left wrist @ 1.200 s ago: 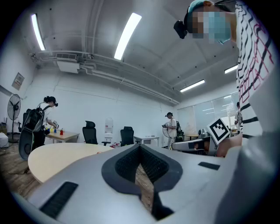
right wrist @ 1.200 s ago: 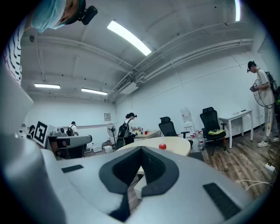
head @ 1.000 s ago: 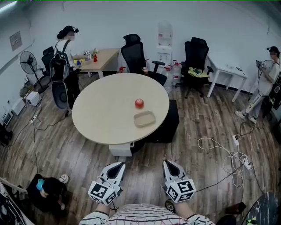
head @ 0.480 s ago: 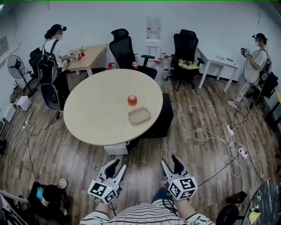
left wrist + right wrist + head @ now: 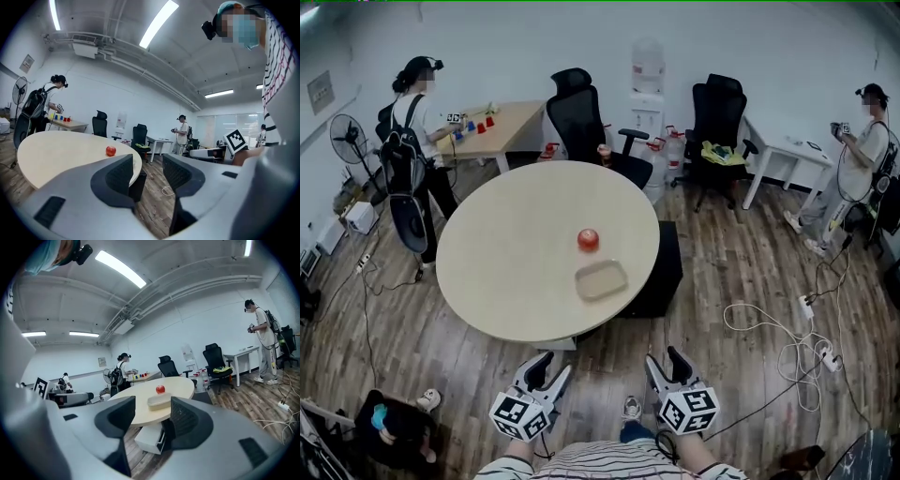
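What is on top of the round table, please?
On the round table lie a red fruit and a shallow beige tray, apart. The tray looks empty; what it covers cannot be seen.

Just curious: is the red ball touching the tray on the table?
Apart. The head view shows bare table between the red ball and the tray.
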The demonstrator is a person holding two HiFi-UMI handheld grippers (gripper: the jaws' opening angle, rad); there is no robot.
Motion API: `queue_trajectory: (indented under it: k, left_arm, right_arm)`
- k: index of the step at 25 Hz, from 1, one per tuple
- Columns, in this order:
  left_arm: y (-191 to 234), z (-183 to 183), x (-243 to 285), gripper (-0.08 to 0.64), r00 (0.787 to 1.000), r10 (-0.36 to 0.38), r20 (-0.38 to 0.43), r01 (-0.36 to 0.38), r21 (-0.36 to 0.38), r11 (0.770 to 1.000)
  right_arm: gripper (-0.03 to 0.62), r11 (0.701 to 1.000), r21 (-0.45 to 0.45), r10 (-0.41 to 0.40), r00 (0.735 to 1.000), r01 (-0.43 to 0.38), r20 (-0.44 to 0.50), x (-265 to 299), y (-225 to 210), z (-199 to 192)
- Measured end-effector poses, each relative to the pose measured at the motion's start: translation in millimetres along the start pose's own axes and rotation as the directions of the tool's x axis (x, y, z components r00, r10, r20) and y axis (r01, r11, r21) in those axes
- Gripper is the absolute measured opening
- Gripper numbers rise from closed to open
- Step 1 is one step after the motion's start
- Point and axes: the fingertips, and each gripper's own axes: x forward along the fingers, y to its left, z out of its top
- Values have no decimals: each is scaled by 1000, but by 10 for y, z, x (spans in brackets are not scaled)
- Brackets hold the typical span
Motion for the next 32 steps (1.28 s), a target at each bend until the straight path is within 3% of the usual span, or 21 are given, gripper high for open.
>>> queue_trajectory:
  k: [13,23,32]
  left_arm:
    - [223,34,1302,176,988,144,-49,-145,-12,989]
    - [696,-67,1534,176,960,270,-77,-273,-37,961]
    - [1167,-245,1839,176,956,261,-133,-274,-89,958]
  right_arm:
    - [230,989,7,149,986,-148,-75,991,-1013,362]
    - [230,971,5,237,961,-239,-145,1653,-1108,273]
    - [229,975,6,220,955,-224,-199,2231,-1147,134]
